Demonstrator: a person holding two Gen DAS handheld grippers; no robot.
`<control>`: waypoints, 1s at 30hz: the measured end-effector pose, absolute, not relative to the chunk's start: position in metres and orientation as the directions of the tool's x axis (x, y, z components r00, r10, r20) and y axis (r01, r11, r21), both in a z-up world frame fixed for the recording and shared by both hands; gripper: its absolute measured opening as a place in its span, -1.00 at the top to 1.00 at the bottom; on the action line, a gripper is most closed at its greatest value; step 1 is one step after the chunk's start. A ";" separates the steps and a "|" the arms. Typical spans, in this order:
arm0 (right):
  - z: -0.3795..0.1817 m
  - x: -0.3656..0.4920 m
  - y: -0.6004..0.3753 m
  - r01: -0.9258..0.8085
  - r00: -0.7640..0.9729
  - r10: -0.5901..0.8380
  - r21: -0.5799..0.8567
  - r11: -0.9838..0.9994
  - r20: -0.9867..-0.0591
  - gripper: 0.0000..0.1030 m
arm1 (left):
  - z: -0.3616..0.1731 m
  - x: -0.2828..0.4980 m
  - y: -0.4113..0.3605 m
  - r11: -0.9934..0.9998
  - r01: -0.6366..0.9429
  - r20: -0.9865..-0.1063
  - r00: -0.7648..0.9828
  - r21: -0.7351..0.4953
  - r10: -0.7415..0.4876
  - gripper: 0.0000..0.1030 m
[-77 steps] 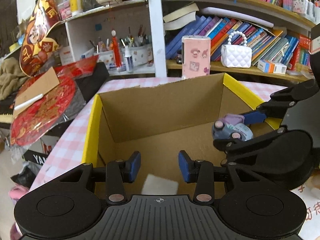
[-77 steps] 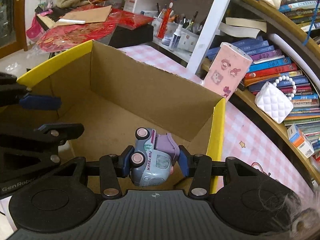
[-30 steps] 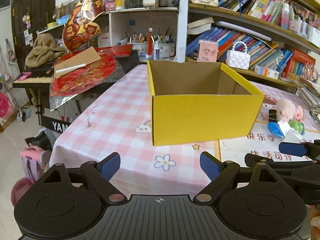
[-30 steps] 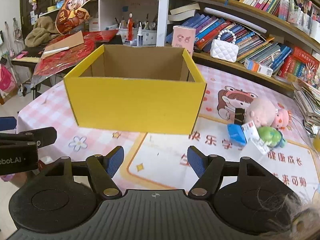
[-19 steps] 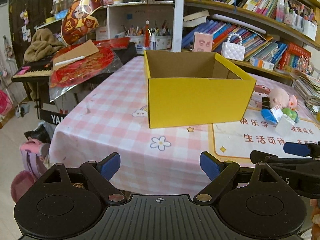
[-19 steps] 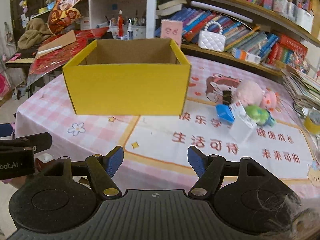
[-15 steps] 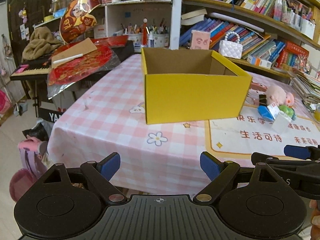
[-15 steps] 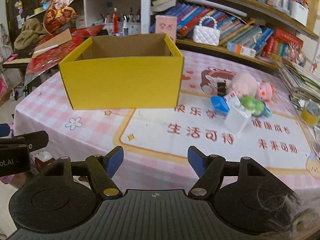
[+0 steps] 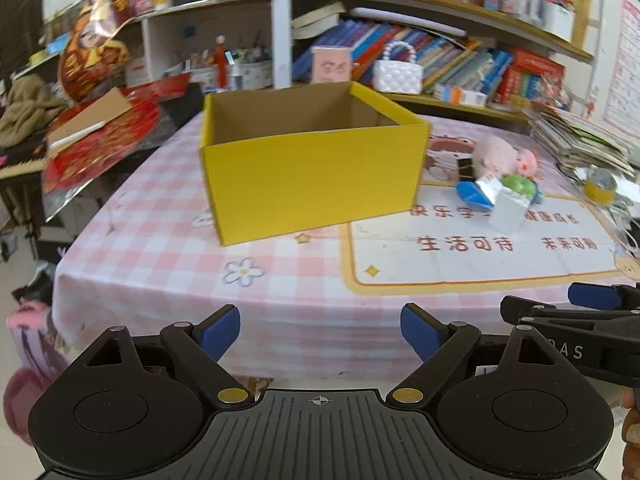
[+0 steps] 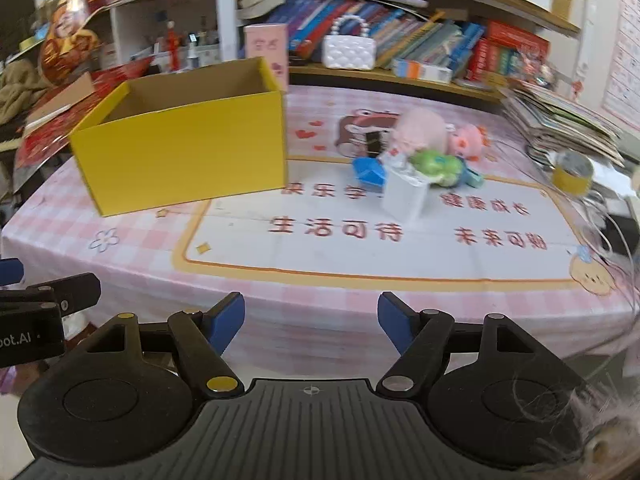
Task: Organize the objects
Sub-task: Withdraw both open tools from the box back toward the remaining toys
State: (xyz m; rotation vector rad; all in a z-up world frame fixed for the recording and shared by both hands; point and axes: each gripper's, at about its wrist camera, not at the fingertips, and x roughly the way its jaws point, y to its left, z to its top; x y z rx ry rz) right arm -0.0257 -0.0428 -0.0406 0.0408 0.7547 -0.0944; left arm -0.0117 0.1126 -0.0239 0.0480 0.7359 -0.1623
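1. Left wrist view: the table [image 9: 280, 280], under a pink checked cloth with a printed mat [image 9: 480, 248] along its right part, fills the middle of the frame; its near edge lies just ahead of both grippers.
2. On the table's left half, nearer the far edge, stands the yellow cardboard box [image 9: 312, 184], top open, brown inside; its floor cannot be seen from either view.
3. Behind the far edge runs a bookshelf [image 10: 420, 44] packed with books, with a white quilted purse [image 10: 349, 53] and a pink carton [image 10: 266, 46] on it.
4. The left gripper [image 9: 320, 330] is held off the table's near edge, jaws spread wide, nothing between the blue pads.
5. The right gripper [image 10: 311, 320] is also short of the near edge, jaws wide apart and holding nothing. In the left view it pokes in from the right edge.
6. To the right of the box, toward the far edge, lies a cluster of small things, touching one another: a pink plush toy [image 10: 424, 130], a smaller pink pig [image 10: 468, 140], a green toy [image 10: 434, 164], a blue piece [image 10: 370, 172], and a white box [image 10: 404, 198] nearest the front.
7. A yellow tape roll [image 10: 572, 172] sits near the table's right edge, well apart from the cluster.
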 end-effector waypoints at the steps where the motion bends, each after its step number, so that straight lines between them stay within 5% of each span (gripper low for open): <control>1: -0.041 -0.026 -0.046 0.114 0.724 -0.080 0.005 0.993 -0.685 -0.38 | -0.024 -0.010 0.109 0.984 0.176 -0.671 0.729 -0.011 -0.138 -0.74; 30: -0.051 0.016 -0.170 0.281 0.636 -0.200 -0.018 0.960 -0.745 -0.39 | -0.037 0.063 -0.028 0.916 0.401 -0.716 0.642 0.008 -0.275 -0.74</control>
